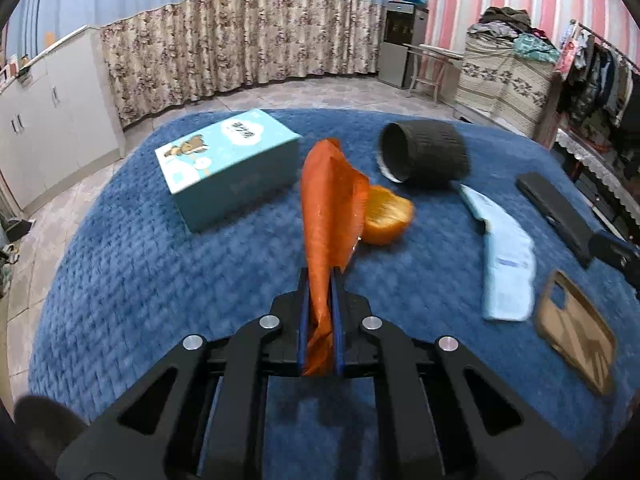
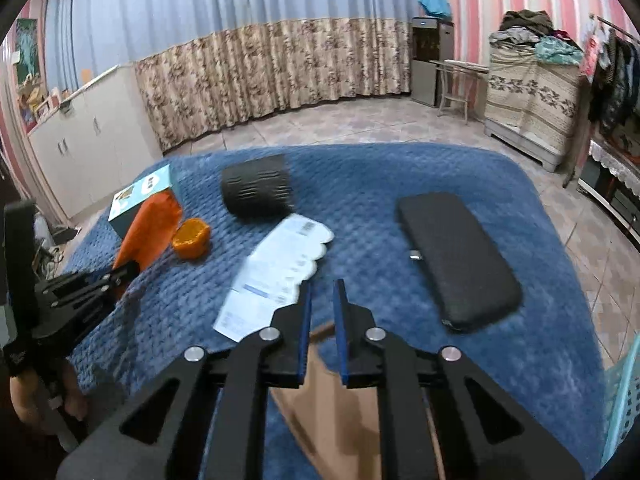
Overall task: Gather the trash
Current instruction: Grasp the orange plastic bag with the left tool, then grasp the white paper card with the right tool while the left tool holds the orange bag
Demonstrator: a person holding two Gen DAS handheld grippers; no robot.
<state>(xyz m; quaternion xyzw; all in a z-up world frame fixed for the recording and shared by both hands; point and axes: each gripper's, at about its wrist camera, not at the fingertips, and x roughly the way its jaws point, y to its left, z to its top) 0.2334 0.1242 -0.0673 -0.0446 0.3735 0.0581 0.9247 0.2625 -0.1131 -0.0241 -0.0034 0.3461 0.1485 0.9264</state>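
My left gripper (image 1: 321,276) is shut on an orange wrapper (image 1: 326,204) and holds it upright above the blue blanket (image 1: 160,280); both also show in the right wrist view, gripper (image 2: 128,270) and wrapper (image 2: 150,228). An orange peel (image 1: 387,214) lies just behind it on the blanket, also in the right wrist view (image 2: 191,238). A pale blue tissue pack (image 1: 506,256) lies to the right, under my right gripper's tips (image 2: 280,268). My right gripper (image 2: 323,285) hangs over the blanket with a small gap between its jaws and nothing in them.
A teal box (image 1: 228,164) and a tipped black cup (image 1: 424,152) lie at the back. A black case (image 2: 458,256) lies at the right. A brown phone case (image 1: 576,324) sits below my right gripper (image 2: 336,408). A light blue basket (image 2: 622,392) stands at the right edge.
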